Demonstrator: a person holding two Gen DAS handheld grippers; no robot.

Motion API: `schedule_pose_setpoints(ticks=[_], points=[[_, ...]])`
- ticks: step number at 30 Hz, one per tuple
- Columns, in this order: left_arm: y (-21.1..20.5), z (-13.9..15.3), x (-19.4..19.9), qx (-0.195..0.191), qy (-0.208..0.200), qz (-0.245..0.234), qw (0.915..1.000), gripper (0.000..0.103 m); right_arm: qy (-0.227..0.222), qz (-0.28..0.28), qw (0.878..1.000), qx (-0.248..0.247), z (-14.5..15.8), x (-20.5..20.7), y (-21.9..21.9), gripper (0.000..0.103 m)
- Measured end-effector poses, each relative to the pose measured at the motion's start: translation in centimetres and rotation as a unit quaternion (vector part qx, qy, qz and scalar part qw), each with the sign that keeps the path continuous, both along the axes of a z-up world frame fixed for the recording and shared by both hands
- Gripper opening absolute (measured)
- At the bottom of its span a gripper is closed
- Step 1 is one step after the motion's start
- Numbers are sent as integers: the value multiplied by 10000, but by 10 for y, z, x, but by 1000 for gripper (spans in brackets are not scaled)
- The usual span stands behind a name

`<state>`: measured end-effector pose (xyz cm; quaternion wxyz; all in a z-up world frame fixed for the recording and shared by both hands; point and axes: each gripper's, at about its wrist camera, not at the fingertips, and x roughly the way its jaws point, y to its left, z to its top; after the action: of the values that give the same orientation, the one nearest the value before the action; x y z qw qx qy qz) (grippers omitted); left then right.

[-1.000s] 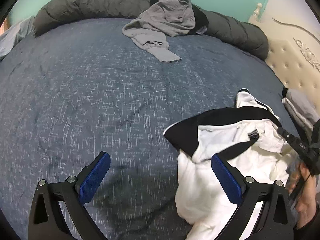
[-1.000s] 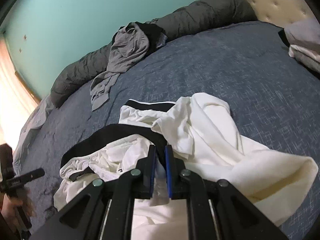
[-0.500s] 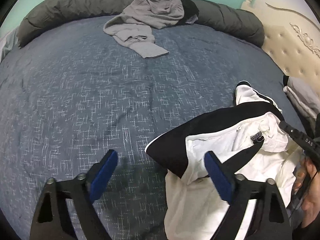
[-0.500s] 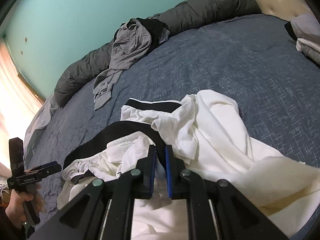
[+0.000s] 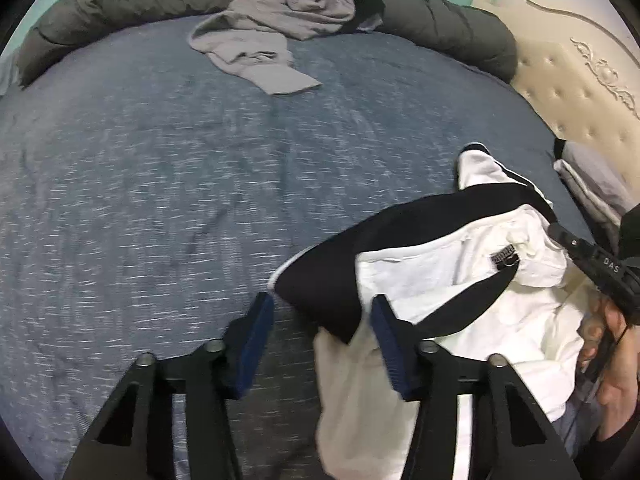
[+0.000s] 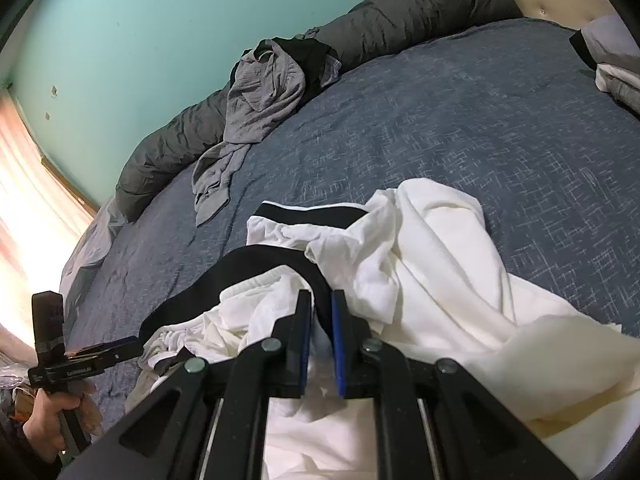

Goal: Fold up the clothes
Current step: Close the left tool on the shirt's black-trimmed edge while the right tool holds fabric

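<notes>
A white garment with a black band (image 5: 452,280) lies crumpled on the blue bedspread (image 5: 160,184) at the right. My left gripper (image 5: 322,316) hangs low over the garment's left corner. Its jaws are closing, with the black corner and a white fold between them, and a gap still shows at the left pad (image 5: 256,340). In the right wrist view my right gripper (image 6: 321,316) is shut on the black band of the white garment (image 6: 432,248), near its middle. The left gripper (image 6: 80,360) shows there at far left, held by a hand.
A grey garment (image 5: 280,20) lies heaped at the far side, over a rolled dark grey duvet (image 5: 120,4). A folded stack (image 5: 592,184) sits at the right by the cream tufted headboard (image 5: 576,92). Behind the bed is a teal wall (image 6: 160,40).
My left gripper has come down and toward the white garment, and its jaws have narrowed around the black corner. The right gripper has kept its grip and place.
</notes>
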<state>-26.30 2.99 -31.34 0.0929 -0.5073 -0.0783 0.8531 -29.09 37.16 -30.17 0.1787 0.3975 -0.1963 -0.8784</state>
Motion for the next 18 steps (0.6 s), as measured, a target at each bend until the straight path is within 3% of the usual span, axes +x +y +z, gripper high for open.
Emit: schedule_pose_setpoints(ticks=[5, 13, 18], points=[[10, -4, -7, 38, -41, -217, 9997, 21, -18, -8, 10000, -64, -1, -1, 0, 10], [15, 3, -7, -118, 41, -258, 9996, 19, -10, 6, 9999, -131, -1, -1, 1, 10], [1, 28, 1, -307, 342, -18, 9989, 9, 26, 2, 9998, -192, 1, 0, 3, 10]])
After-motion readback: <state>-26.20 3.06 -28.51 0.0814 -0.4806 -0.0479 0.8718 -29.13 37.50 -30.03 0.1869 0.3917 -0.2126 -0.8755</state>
